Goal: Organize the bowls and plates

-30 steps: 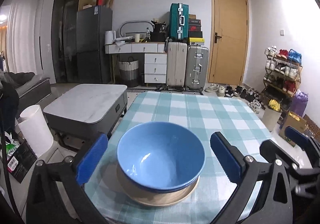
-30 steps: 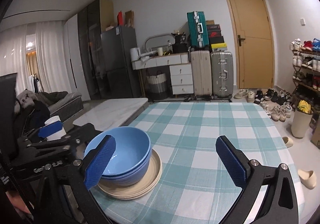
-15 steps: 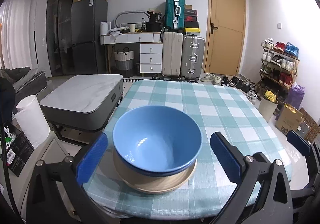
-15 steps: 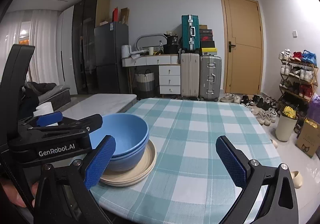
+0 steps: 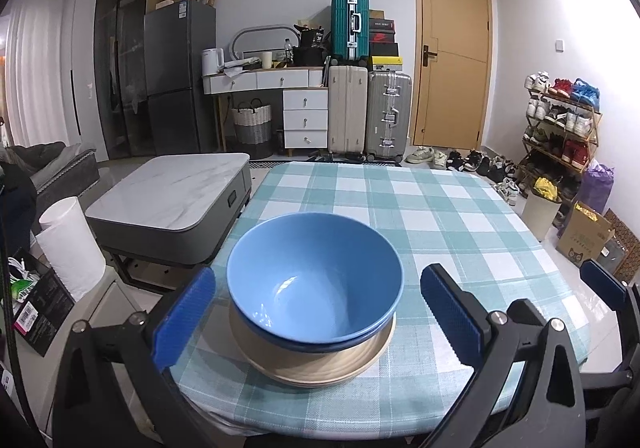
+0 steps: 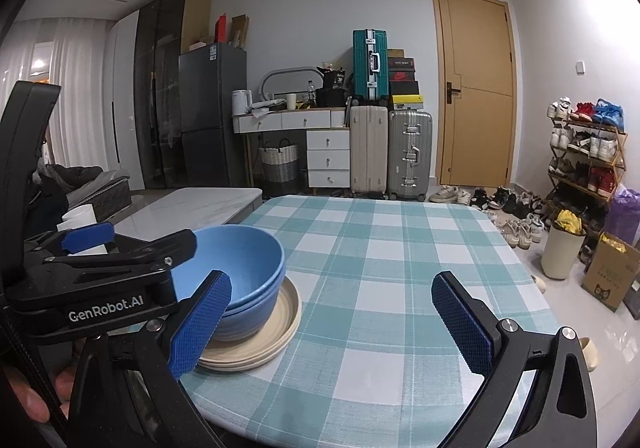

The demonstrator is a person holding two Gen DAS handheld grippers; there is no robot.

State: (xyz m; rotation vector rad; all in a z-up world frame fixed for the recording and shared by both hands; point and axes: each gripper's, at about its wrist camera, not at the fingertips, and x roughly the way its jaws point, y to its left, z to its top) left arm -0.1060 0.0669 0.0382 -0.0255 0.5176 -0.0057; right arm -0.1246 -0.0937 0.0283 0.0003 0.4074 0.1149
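left wrist view: the left gripper (image 5: 318,314) has its jaws spread wide and empty, one blue pad either side of the crockery stack without touching it. the blue bowls (image 5: 314,284) are nested, the top one upright and holding nothing, seated on the beige plates (image 5: 312,362) near the front left edge of the checked tablecloth (image 5: 420,216). this view alone looks down into the bowl. to the left, off the table, are a white paper roll (image 5: 70,248) and a grey marble-topped coffee table (image 5: 168,204). one pad tip of the other gripper shows at the far right edge.

right wrist view: the right gripper (image 6: 332,326) is also fully open and grips nothing, over bare cloth to the right of the stack. from this side the two blue bowls (image 6: 248,272) show as separate rims, and the plates (image 6: 264,336) show as a layered pile; count unclear. the left gripper (image 6: 100,280) body is seen side-on beside the bowls, lettered "GenRobot.AI", with part of a hand (image 6: 28,396) below it. writing on the shoeboxes beside the teal suitcase (image 6: 370,64) is too small to read.
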